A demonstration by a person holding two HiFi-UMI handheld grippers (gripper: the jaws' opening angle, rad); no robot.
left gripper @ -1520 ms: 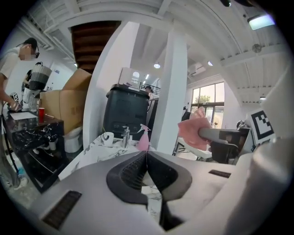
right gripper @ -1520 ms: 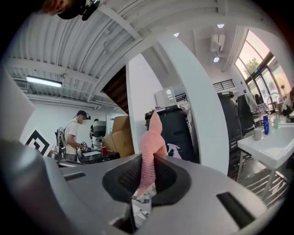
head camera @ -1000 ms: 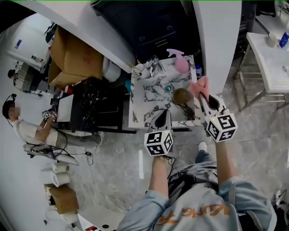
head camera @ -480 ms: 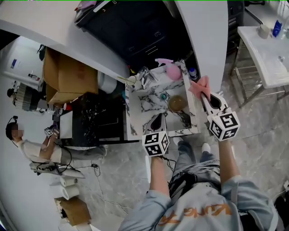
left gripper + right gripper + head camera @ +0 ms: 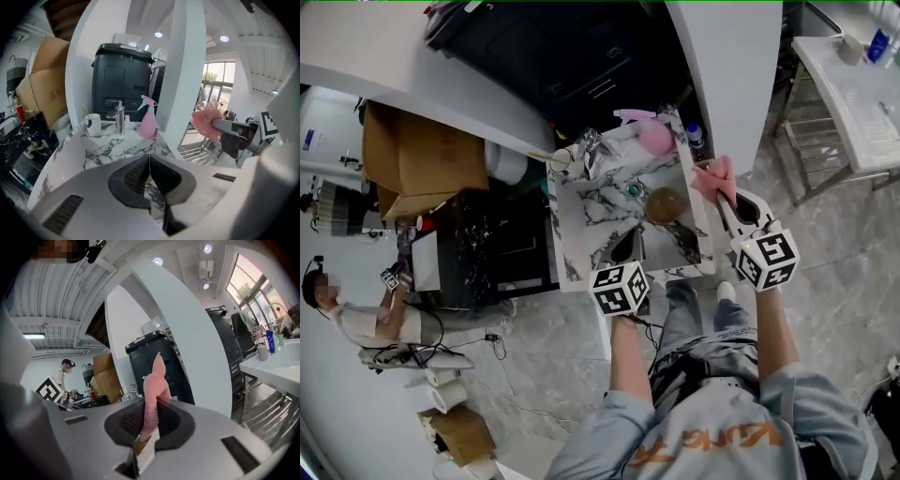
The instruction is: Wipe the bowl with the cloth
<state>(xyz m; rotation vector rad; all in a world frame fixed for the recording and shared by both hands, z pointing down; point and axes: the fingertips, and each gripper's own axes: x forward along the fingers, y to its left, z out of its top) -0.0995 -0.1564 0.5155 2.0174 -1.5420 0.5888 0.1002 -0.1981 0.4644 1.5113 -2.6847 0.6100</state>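
A grey stone-look floor (image 5: 534,375) runs under everything, with a broad white curved wall (image 5: 741,84) rising behind and a dark cabinet (image 5: 581,56) set against it. Cardboard boxes (image 5: 422,159) stand off to the left, a white table (image 5: 853,94) to the right, and a seated person (image 5: 356,319) works at the far left. In the middle is a small marble-patterned worktop (image 5: 600,211) with raised walls. On its right half, close to the right edge, stands the brown bowl (image 5: 663,204); what it holds cannot be made out. A pink spray bottle (image 5: 652,139) stands at the far right corner, a tap (image 5: 118,117) on the far edge and a white mug (image 5: 92,124) with a stick in it at the far left corner. The left gripper (image 5: 628,248) hangs over the near edge, its jaws pressed together with nothing between them. The right gripper (image 5: 724,199), just outside the right edge beside the bowl, is clamped on the pink cloth (image 5: 715,178), which stands up past its fingertips.
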